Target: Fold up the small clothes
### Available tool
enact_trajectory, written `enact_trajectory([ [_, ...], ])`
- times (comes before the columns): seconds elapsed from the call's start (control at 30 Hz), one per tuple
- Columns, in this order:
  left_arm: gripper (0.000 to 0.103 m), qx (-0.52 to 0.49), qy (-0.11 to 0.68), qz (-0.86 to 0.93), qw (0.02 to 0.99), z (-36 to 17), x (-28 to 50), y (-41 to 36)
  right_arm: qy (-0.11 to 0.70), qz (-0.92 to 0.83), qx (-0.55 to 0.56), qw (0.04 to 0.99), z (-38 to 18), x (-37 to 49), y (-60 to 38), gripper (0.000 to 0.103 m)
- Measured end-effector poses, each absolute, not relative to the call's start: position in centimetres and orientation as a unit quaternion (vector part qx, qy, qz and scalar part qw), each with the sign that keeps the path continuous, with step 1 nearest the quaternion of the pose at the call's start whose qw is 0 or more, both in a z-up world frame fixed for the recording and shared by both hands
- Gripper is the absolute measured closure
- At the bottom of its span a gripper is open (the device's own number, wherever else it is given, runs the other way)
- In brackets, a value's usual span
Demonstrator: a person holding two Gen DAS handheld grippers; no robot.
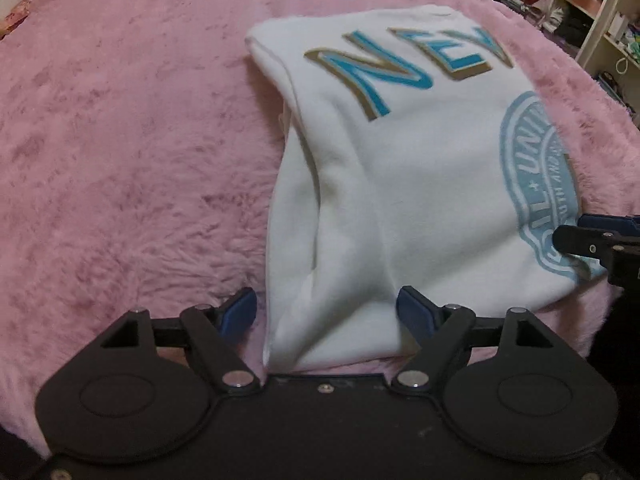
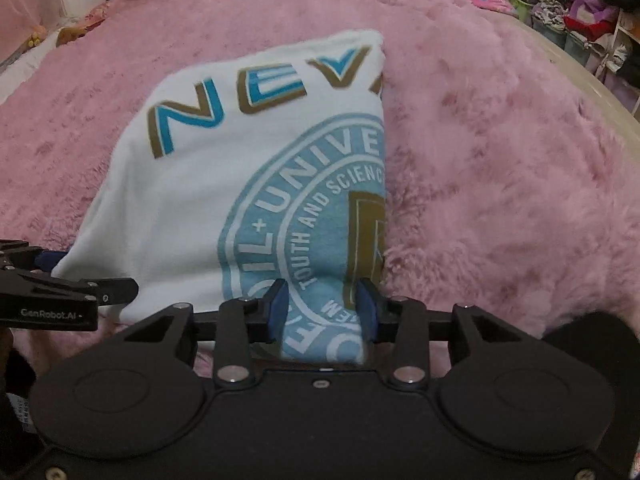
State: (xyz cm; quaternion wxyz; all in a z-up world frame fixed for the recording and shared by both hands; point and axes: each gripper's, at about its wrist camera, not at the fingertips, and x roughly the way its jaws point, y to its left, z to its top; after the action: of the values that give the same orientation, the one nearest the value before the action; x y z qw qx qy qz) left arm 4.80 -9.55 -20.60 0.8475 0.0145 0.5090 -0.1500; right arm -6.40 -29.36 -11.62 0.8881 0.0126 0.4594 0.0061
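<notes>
Black gripper housing fills the bottom of both wrist views, and past it a white sweatshirt (image 1: 400, 184) lies partly folded on a fluffy pink blanket (image 1: 132, 168) spread over the bed. From where I stand the left gripper (image 1: 326, 314) has its blue-padded jaws spread wide, with the near hem corner of the garment bunched between them; the pads do not look pressed into the cloth, so I would call it open around the hem, not gripping. In the right wrist view the right gripper (image 2: 322, 310) has its jaws much closer together, with a fold of the printed hem rising between the pads, apparently pinched. The sweatshirt's teal and gold lettering (image 2: 256, 92) runs across the upper middle of that frame, the pale blue round seal (image 2: 304, 208) just below it, cut off by the folded edge at right. This fleece looks thick, soft and light: it will sag and hold no shape, yet should not slip from the pads. Best held at the hem corners, both layers together. Cluttered shelves (image 1: 600, 12) stand at upper right.
</notes>
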Motion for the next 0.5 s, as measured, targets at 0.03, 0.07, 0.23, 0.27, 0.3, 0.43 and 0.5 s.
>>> enact_trajectory([
  [0.03, 0.025, 0.014, 0.502, -0.150, 0.852, -19.6, 5.0, -9.5, 0.458, 0.008, 0.023, 0.888, -10.8, -6.2, -29.5, 0.068],
  [0.07, 0.025, 0.012, 0.491, -0.146, 0.859, -18.6, 5.4, -9.7, 0.453, 0.012, 0.028, 0.891, -10.2, -6.0, -29.6, 0.068],
  [0.23, 0.025, -0.018, 0.414, -0.132, 0.900, -14.6, 8.5, -10.5, 0.412, 0.002, 0.025, 0.911, -7.5, -3.0, -30.1, 0.068],
  [0.27, 0.025, -0.016, 0.405, -0.123, 0.906, -14.7, 9.6, -10.9, 0.410, -0.003, 0.025, 0.912, -7.5, -2.2, -30.2, 0.068],
  [0.3, 0.025, -0.012, 0.399, -0.116, 0.909, -14.6, 11.2, -11.7, 0.406, -0.012, 0.026, 0.913, -7.7, -1.1, -30.5, 0.068],
  [0.43, 0.021, 0.019, 0.436, -0.086, 0.895, -18.4, 16.2, -12.9, 0.414, -0.028, 0.024, 0.909, -9.4, 3.0, -31.3, 0.068],
  [0.5, 0.012, 0.006, 0.476, -0.090, 0.875, -21.6, 17.8, -12.6, 0.455, -0.039, 0.028, 0.889, -12.7, 5.4, -31.9, 0.053],
])
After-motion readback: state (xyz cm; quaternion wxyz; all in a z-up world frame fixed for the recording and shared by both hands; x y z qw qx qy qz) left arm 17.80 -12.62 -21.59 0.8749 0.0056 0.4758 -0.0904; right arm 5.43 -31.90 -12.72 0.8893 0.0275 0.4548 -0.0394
